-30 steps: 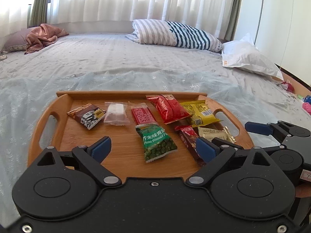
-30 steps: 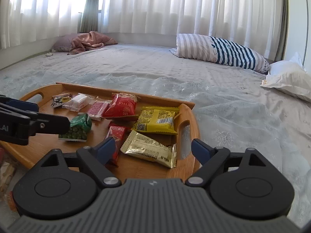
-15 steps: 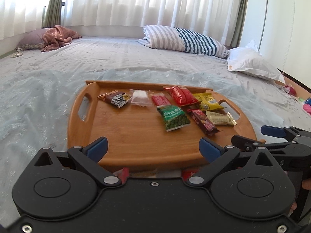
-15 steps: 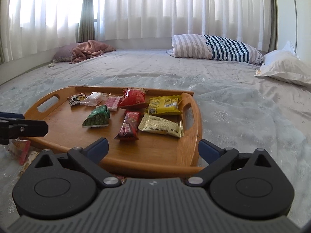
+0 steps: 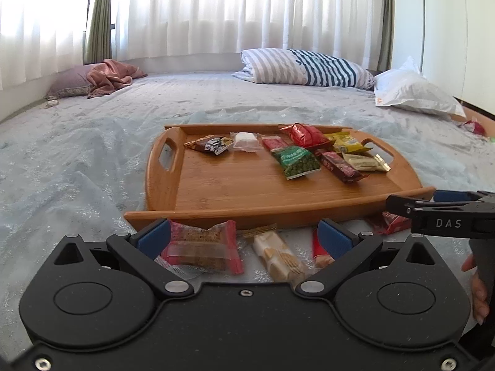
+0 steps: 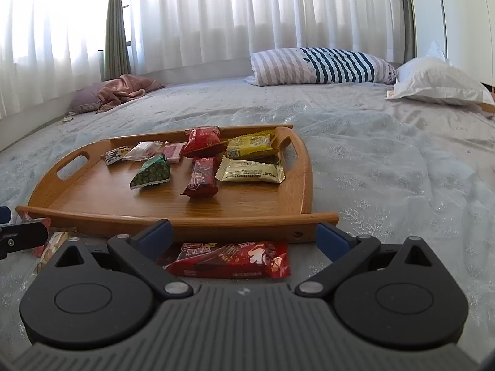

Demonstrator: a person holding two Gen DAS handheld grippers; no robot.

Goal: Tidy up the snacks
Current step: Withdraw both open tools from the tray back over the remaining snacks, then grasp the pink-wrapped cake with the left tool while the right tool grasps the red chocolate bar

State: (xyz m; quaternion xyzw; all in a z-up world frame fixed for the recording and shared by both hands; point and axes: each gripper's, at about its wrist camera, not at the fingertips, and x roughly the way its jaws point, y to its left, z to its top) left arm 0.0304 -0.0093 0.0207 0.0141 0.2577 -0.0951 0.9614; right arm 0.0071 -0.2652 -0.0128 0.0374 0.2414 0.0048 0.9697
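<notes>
A wooden tray (image 5: 156, 182) (image 6: 306, 173) lies on the bed and holds several snack packets, among them a green pea bag (image 5: 298, 161) (image 6: 151, 173) and a gold packet (image 6: 250, 170). Loose packets lie on the sheet in front of the tray. My left gripper (image 5: 244, 238) is open over a pink cracker packet (image 5: 201, 249), a beige wafer packet (image 5: 277, 255) and a small red packet (image 5: 320, 249); the pink one lies against the left finger. My right gripper (image 6: 243, 235) (image 5: 445, 205) is open, with a long red packet (image 6: 230, 259) lying between its fingers, not gripped.
Another red packet (image 5: 390, 222) lies by the tray's near right corner. A striped pillow (image 5: 306, 66), a white pillow (image 5: 414, 92) and a pink blanket (image 5: 108, 77) sit at the far side of the pale bedspread (image 6: 402, 170). A hand (image 5: 478, 290) holds the right gripper.
Both grippers have drawn back from over the tray to its near edge and sunk a little. Loose packets on the sheet have come into view between their fingers. The right jaws stand slightly wider.
</notes>
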